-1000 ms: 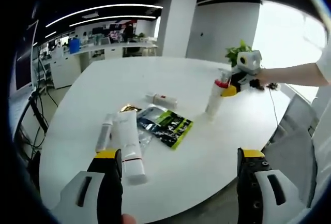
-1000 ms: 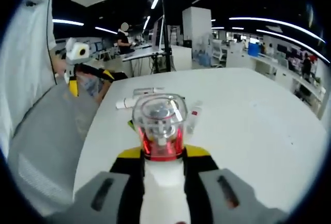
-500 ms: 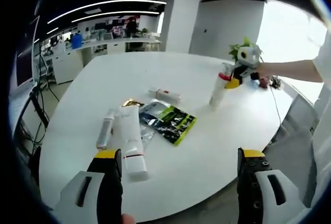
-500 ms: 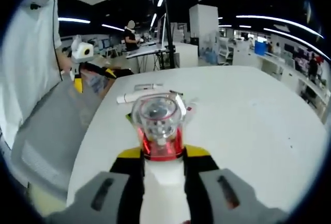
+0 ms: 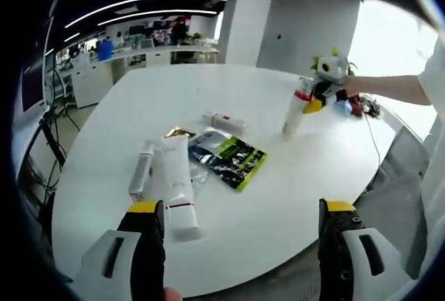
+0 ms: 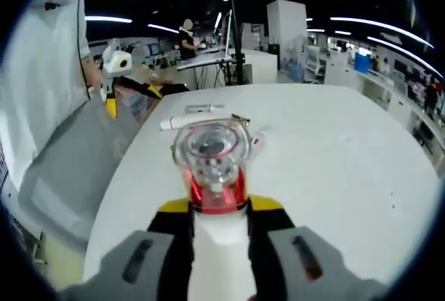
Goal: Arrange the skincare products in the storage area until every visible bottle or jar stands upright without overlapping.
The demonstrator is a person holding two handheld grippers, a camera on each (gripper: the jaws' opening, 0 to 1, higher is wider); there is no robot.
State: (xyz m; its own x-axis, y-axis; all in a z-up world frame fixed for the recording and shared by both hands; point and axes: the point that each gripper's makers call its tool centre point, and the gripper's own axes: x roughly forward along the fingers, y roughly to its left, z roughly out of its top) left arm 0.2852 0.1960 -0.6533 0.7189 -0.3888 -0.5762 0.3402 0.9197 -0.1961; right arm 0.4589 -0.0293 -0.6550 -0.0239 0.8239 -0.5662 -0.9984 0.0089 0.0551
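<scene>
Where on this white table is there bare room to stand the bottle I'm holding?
The right hand-held gripper holds the pump bottle. Bare table lies between the green sachet and the near edge, and beyond the small tube. It is crowded around the large white tube.

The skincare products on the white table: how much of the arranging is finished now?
Little looks done. In hand: the right tongs grip a white pump bottle, held near upright. Left: the large white tube, the slim tube and the small tube lie flat; the left tongs are open.
</scene>
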